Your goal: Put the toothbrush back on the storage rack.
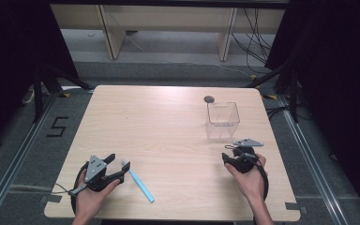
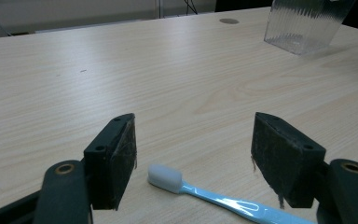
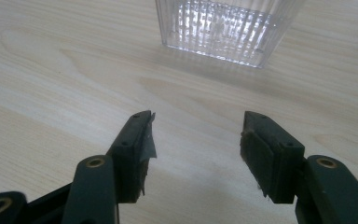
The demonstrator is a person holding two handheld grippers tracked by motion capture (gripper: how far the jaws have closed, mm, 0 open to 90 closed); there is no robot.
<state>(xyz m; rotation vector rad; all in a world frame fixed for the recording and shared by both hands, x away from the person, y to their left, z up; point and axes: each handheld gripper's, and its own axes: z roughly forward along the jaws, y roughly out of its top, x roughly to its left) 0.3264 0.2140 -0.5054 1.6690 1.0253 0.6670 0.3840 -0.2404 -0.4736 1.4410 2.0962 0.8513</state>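
left gripper (image 1: 120,161) jaws wide, blue toothbrush (image 1: 138,182) white head lying between them untouched, up close in left gripper view (image 2: 165,177) | right gripper (image 1: 238,153) jaws wide, nothing in them, just short of ribbed clear plastic box (image 3: 226,25) | high view: table (image 1: 159,126) bare mid-stretch, toothbrush near front edge, box near right edge

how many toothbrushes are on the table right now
1. The toothbrush lies flat on the table near its front left edge, its white head between the open jaws of the left gripper, untouched.
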